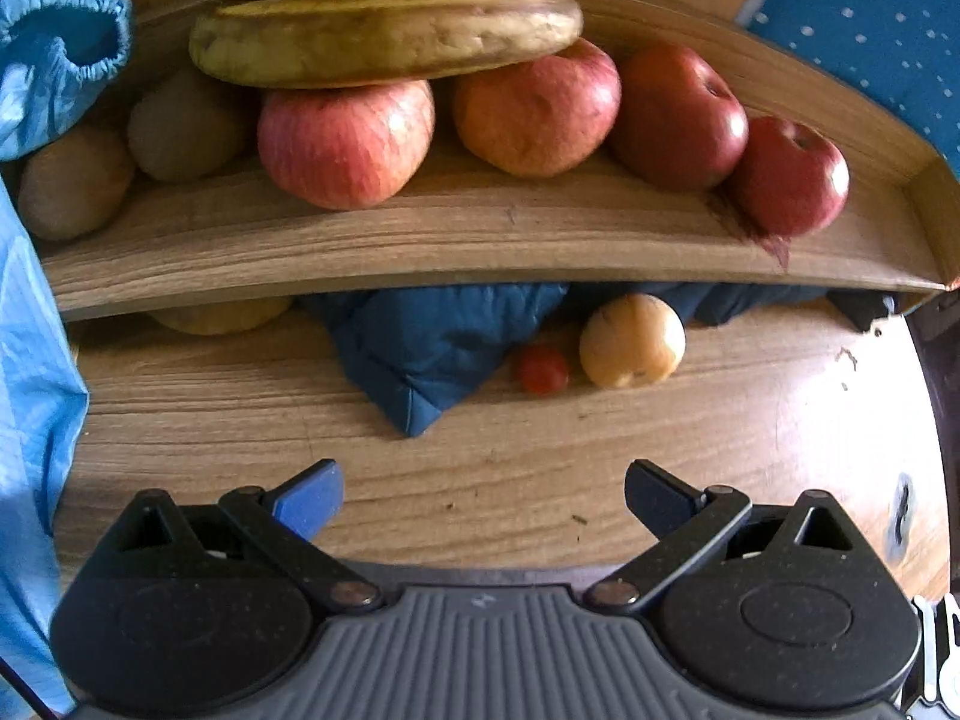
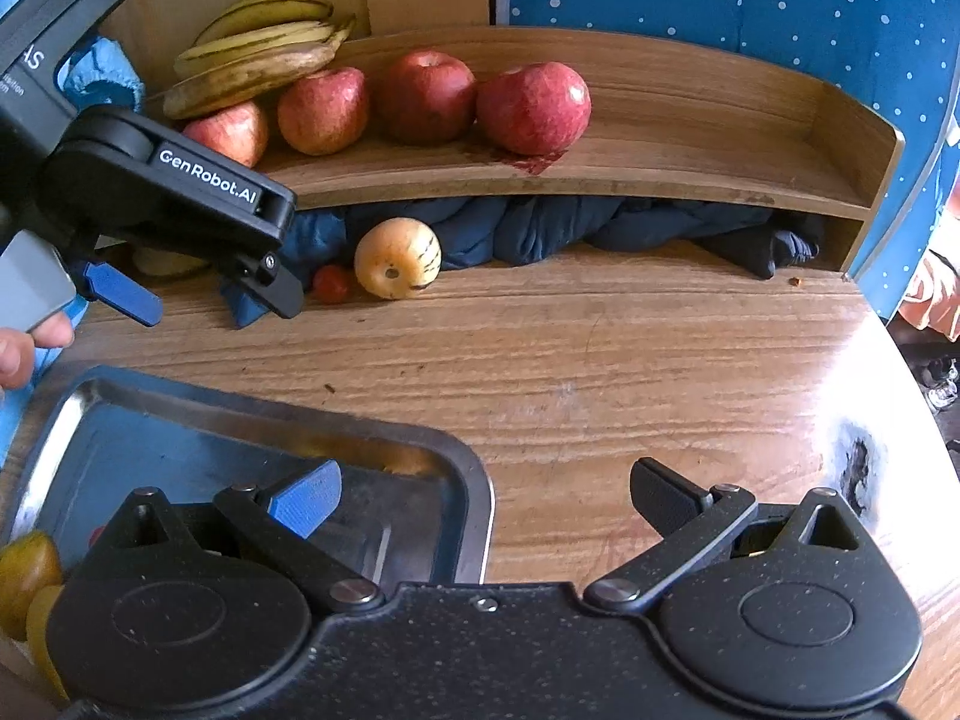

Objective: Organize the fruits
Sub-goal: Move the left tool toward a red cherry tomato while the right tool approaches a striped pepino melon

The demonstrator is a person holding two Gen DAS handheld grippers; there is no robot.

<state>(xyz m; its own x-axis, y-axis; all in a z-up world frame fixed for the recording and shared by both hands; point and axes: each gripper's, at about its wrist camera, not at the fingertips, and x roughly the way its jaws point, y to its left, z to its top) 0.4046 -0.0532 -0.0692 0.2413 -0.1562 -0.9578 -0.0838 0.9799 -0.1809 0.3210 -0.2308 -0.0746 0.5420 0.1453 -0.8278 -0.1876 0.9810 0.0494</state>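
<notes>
Both grippers sit nearest the lens and both are idle: the right gripper (image 2: 486,495) has its jaws spread wide with nothing between them, poised over the near corner of a metal tray (image 2: 474,480); the left gripper (image 1: 485,495) is likewise wide apart and empty, held above bare worktop (image 1: 720,450).

Fruit, located relative to the wooden shelf (image 2: 690,174):
- On the shelf: four apples (image 2: 534,108) in a row, with a bunch of bananas (image 2: 258,54) resting on the apples at the left end. Left of these, the left wrist view shows two brownish rounded fruits (image 1: 75,180), probably kiwis; too blurred to confirm.
- Below the shelf's front edge, on the worktop: a pale yellow round fruit (image 2: 397,258) with dark stripes and a small red fruit (image 2: 330,283) touching or just beside it, both against a dark blue quilted cloth (image 1: 432,348) stuffed under the shelf. Another yellowish item (image 1: 222,315) lies partly hidden under the shelf further left.
- Well forward of the shelf, at the tray's left end: yellow-orange fruit pieces (image 2: 27,570), partly cut off by the frame edge.

Assessment: the shelf appears largely stocked and the tray mostly bare. At least two, perhaps three, loose fruits remain unsorted on the worktop below the shelf. Whether the shelf or the tray is the intended destination cannot be determined. The left gripper faces the loose pair and looks better placed to collect next.

A dark red stain (image 2: 531,163) marks the shelf under the rightmost apple.
</notes>
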